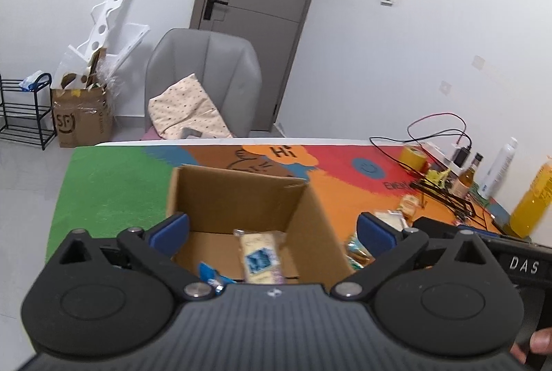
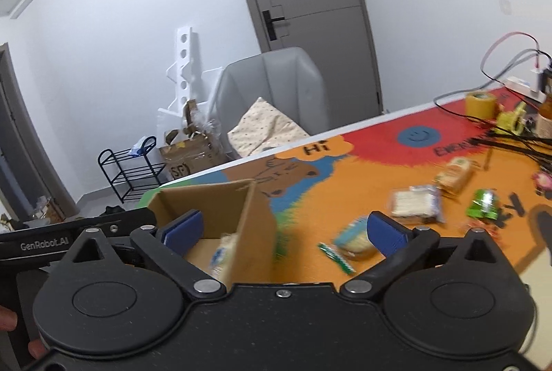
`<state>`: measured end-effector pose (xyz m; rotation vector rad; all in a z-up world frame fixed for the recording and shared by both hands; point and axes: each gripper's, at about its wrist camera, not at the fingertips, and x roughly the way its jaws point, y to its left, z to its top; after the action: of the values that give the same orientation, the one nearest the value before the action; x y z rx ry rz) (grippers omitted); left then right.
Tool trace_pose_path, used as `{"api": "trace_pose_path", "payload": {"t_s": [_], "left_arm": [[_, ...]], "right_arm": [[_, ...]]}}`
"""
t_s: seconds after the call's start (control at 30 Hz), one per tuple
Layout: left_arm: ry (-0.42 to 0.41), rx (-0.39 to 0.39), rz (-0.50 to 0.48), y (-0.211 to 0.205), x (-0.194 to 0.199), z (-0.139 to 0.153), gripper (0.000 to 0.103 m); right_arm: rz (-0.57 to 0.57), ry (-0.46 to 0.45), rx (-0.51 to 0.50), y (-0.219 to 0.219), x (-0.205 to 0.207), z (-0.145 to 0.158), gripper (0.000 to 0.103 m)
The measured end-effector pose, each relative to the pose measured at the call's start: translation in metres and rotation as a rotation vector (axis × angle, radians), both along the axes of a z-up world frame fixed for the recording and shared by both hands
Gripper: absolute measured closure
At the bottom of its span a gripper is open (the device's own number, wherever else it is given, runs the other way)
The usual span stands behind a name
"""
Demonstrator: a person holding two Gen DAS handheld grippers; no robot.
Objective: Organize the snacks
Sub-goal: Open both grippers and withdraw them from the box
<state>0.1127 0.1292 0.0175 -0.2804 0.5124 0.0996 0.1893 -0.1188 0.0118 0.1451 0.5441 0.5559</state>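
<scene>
**Between picks, both hands free**

We hold the left gripper [image 1: 272,233] wide open and empty over the cardboard box [image 1: 241,198], where a cracker packet [image 1: 260,255] lies. Our right gripper [image 2: 283,233] is equally spread, gripping nothing. Loose snacks wait on the mat's [image 2: 362,184] right half (blurred), a round packet [image 2: 352,241] nearest; we judge that the next pick, needing a short reach right.

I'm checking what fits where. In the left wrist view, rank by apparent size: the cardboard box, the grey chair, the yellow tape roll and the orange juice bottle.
Largest to smallest as they look:
1. cardboard box
2. grey chair, though it stands farther back, so this order is unsure
3. orange juice bottle
4. yellow tape roll
</scene>
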Motion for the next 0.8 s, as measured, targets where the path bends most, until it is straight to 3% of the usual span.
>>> {"api": "trace_pose_path", "payload": {"t_s": [0.43, 0.6, 0.7, 0.8], "left_arm": [[0.037, -0.024, 0.072, -0.056, -0.022, 0.002, 0.000], [0.005, -0.081, 0.079, -0.068, -0.031, 0.001, 0.000], [0.000, -0.070, 0.065, -0.080, -0.033, 0.002, 0.000], [0.003, -0.106, 0.017, -0.090, -0.035, 0.002, 0.000]], "right_arm": [[-0.002, 0.026, 0.014, -0.074, -0.003, -0.013, 0.000], [-0.015, 0.021, 0.032, -0.098, -0.005, -0.018, 0.000], [-0.010, 0.017, 0.025, -0.108, -0.005, -0.021, 0.000], [-0.014, 0.006, 0.015, -0.118, -0.008, -0.023, 0.000]]}}
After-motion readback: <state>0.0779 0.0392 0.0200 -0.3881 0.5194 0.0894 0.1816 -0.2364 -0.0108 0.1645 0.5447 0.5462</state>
